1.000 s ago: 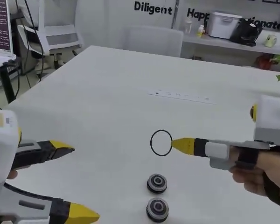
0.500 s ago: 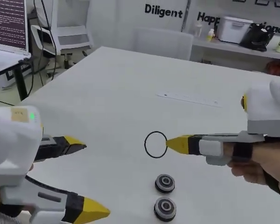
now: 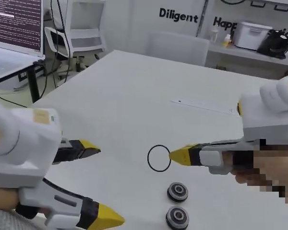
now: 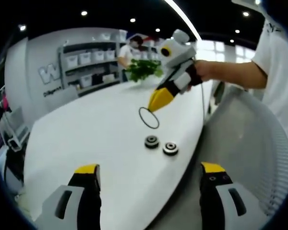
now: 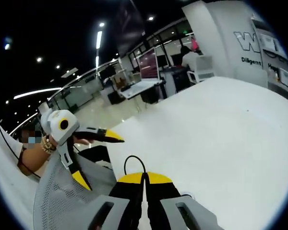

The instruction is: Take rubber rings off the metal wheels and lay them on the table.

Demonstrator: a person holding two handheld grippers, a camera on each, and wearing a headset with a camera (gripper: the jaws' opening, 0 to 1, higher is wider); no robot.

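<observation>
Since a second ago the ring (image 3: 148, 159) has been carried slightly leftward relative to the wheels (image 3: 177, 191), and it is still pinched at the same tip; the wider shift of the scene is owed to the head camera.

A white table (image 3: 134, 96) is spread under everything. On the wall (image 3: 134, 19) far beyond the wheels, "Diligent" is printed in black, followed by a word cut off after "Hap". A monitor (image 3: 17, 24) far to the left of the wheels is covered with lines of text too small to be read. A pale strip (image 3: 201, 106) with tiny unreadable marks is laid on the table beyond the wheels.

The left gripper (image 3: 110, 187) is held to the left of the wheels, pointed towards them, its jaws spread wide with nothing between them. The right gripper (image 3: 172, 154) is kept nearly level by a hand (image 3: 266, 170) to the right of the wheels, pointed leftward, its jaws pressed together on the right edge of the ring.

Both wheels are laid flat, hubs upward, one just behind the other, with dark bands seen around them.

The thin black ring is held just beyond the wheels. Being round, it has no long axis; its open face is turned towards the head camera. Whether the table is touched by it cannot be told.
</observation>
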